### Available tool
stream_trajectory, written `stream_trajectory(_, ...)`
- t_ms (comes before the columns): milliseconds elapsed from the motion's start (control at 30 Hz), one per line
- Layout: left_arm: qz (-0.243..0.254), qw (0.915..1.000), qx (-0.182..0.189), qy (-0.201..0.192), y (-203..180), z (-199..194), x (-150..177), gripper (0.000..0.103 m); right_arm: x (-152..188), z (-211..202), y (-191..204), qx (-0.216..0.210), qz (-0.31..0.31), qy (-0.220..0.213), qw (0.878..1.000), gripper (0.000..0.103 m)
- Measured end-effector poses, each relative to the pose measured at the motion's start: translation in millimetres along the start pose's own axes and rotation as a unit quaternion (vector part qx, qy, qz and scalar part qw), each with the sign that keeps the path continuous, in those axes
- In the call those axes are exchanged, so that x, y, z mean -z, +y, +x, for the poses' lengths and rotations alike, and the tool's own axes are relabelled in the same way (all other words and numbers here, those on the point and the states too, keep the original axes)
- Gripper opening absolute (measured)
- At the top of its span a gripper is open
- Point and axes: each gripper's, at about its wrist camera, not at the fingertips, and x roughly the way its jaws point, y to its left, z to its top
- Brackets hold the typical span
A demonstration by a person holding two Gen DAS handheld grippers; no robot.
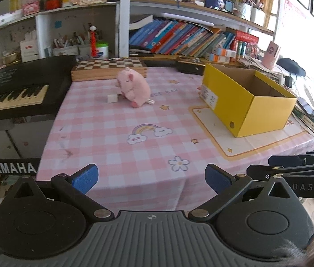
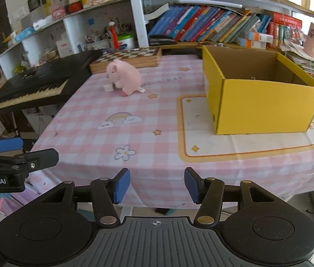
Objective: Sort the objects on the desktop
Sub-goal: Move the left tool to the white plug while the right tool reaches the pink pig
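A pink plush pig (image 1: 132,86) (image 2: 123,76) sits at the far side of the pink checked tablecloth (image 1: 117,142) (image 2: 85,120). A small white block (image 1: 112,98) (image 2: 108,87) lies against its left side. An open yellow cardboard box (image 1: 246,98) (image 2: 264,98) stands on the right and looks empty. My left gripper (image 1: 151,179) is open and empty over the table's near edge. My right gripper (image 2: 157,185) is open and empty, also at the near edge, to the right of the left one.
A black Yamaha keyboard (image 1: 12,91) (image 2: 34,84) borders the table on the left. A wooden chessboard box (image 1: 110,67) (image 2: 128,59) lies behind the pig. Shelves of books (image 1: 186,37) (image 2: 212,26) stand behind. Papers and cables pile up at the right edge.
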Motion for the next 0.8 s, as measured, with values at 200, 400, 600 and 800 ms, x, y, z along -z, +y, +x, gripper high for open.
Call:
stream_trajectory(200,-0.004,0.9997,-0.021,-0.011,14,-11,1,0.103,-7,4,15,-0.017,-0.009,-0.01,1.0,0.055)
stream_trajectory(400,-0.021,0.9987,-0.044,-0.019,31,-19,0,0.103,-16,9,31,-0.039,-0.032,-0.016,0.999,0.055)
stream_trajectory(600,-0.023,0.9985,-0.046,-0.02,35,-18,-2,0.103,-20,14,38,-0.045,-0.044,-0.015,0.998,0.055)
stream_trajectory(800,-0.029,0.9984,-0.046,-0.016,36,-5,-7,0.103,-27,24,39,-0.048,-0.06,-0.012,0.997,0.055)
